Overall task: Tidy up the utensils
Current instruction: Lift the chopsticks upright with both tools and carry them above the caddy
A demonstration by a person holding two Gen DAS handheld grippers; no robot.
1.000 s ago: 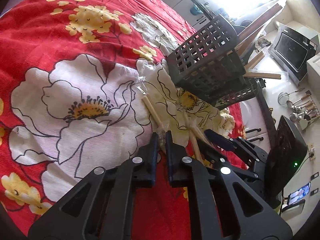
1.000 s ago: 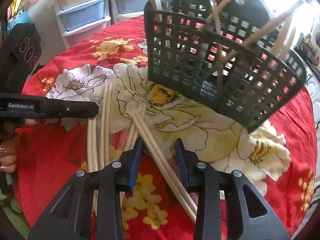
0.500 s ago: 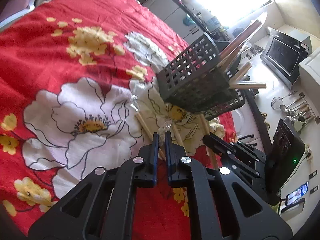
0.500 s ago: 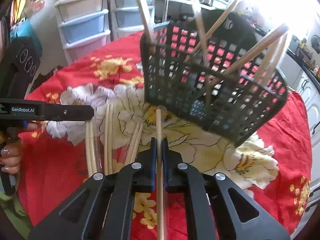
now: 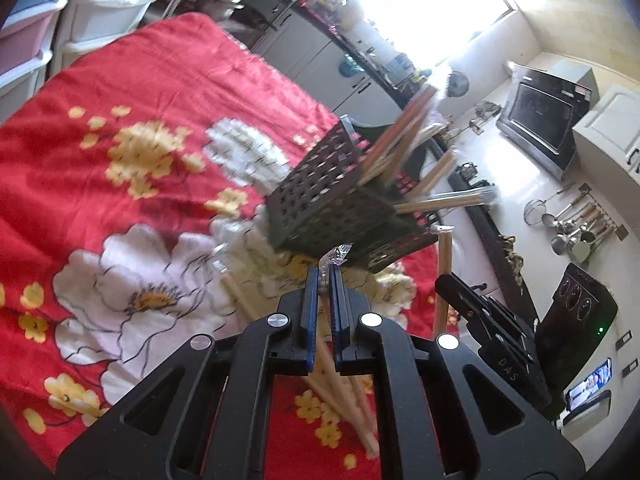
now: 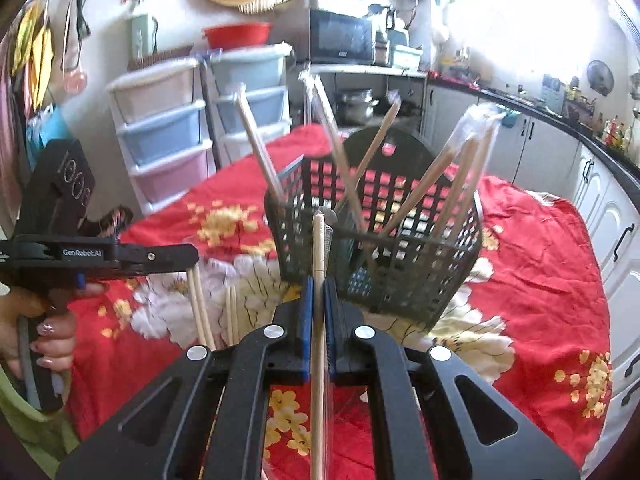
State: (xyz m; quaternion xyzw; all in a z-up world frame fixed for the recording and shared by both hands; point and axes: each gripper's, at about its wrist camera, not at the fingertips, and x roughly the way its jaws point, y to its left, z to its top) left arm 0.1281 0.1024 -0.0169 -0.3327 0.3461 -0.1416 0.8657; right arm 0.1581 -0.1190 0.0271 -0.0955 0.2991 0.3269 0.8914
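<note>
Step in hand, by the look of it: carrying wrapped chopsticks to the basket (image 6: 376,236).

Right claw (image 6: 319,292) clamped on one wrapped pair (image 6: 319,280), pair lying along the claw axis with its tip just short of the basket's near wall. Left claw (image 5: 327,284) nearly closed, pinching the clear wrapper end (image 5: 335,254) of another pair; sticks trail down below the claw.

To do it well: lift each tip above the rim before moving forward, tilt steeply so the pair drops inside and does not snag the mesh, release only once the lower end is well inside. Left grip is on film only, so slip risk: move slowly.

Count: 1 basket on the red floral cloth (image 6: 540,260) covering the counter; about 5 pairs standing in it; 2 pairs held; at least 2 loose pairs (image 6: 230,312) on the cloth, exact number unclear.
</note>
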